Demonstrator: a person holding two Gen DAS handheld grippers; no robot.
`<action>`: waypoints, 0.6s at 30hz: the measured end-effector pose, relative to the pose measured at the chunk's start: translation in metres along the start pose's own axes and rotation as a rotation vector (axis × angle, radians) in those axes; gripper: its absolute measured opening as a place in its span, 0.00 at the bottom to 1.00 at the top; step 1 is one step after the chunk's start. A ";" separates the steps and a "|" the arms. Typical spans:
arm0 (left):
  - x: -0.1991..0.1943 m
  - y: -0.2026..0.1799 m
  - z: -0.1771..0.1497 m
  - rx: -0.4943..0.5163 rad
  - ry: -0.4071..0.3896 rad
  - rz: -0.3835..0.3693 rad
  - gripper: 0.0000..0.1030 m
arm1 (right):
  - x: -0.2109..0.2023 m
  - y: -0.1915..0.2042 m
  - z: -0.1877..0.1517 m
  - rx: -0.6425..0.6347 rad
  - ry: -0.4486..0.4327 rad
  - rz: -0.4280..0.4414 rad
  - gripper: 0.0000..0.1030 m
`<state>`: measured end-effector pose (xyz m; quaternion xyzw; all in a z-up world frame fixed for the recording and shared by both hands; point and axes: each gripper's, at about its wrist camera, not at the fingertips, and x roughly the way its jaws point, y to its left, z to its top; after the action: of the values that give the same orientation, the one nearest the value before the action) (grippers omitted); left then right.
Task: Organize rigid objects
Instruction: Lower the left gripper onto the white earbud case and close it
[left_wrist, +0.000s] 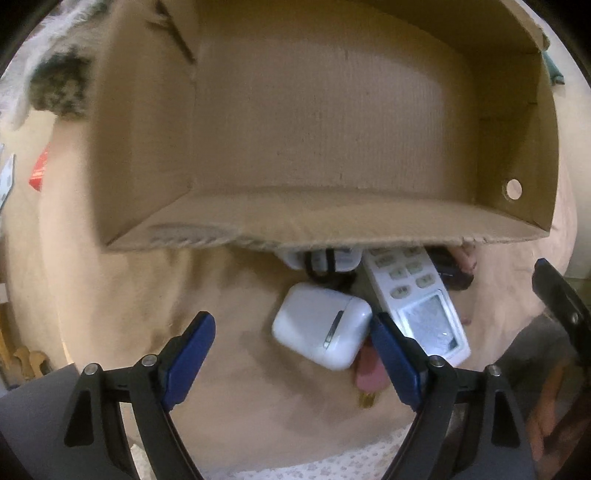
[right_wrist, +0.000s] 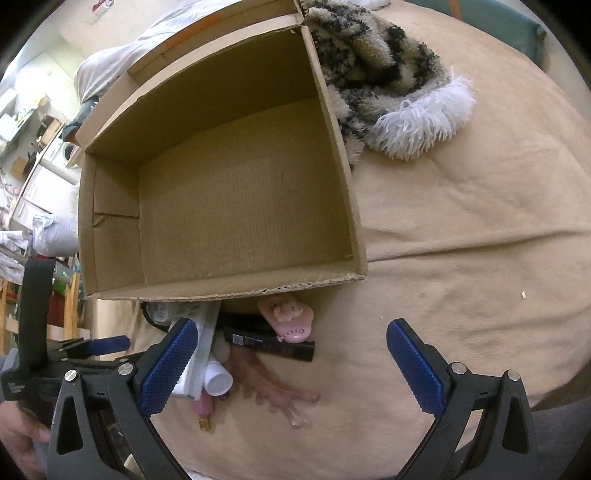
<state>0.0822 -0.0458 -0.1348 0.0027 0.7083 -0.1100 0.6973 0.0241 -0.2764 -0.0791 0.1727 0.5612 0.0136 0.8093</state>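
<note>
Position of the white earbud case (left_wrist: 322, 326) against the left gripper (left_wrist: 291, 360) was the matter on which the coming move depended. Going from left to right in the left wrist view: the left blue pad (left_wrist: 190, 360) stood over bare beige blanket (left_wrist: 122, 295), well apart from the case; the case lay on the blanket between the two pads but far toward the right one, and its right end was touching or nearly touching the right blue pad (left_wrist: 393, 363). The fingers were spread wide and pinched nothing. The long axis of the case ran from upper left to lower right, with the hinge end to the right. Just beside it on the right lay a white remote control (left_wrist: 417, 299), its display toward the camera, and a pink object (left_wrist: 369, 369) looked out from under the case. All these lay in front of the near wall of the empty cardboard box (left_wrist: 317, 229). In the right wrist view the right gripper (right_wrist: 291, 365) was also spread and empty; a black bar-shaped object (right_wrist: 273, 341) and a pink toy (right_wrist: 288, 319) lay between its fingers, more to the left. I judged the left hand to be nearer to the case, and it should shift a little to the right to centre on it.
</note>
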 end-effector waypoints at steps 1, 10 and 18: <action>0.005 0.001 0.001 -0.009 0.025 -0.015 0.82 | 0.000 0.000 0.000 0.000 0.001 -0.001 1.00; 0.013 0.015 0.007 -0.072 0.052 -0.133 0.48 | 0.006 -0.012 0.002 0.056 0.046 0.040 1.00; 0.000 0.044 0.002 -0.130 0.028 -0.092 0.18 | 0.027 -0.025 0.001 0.142 0.155 0.114 1.00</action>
<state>0.0910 -0.0029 -0.1418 -0.0737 0.7231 -0.0958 0.6801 0.0307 -0.2944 -0.1100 0.2596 0.6108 0.0330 0.7473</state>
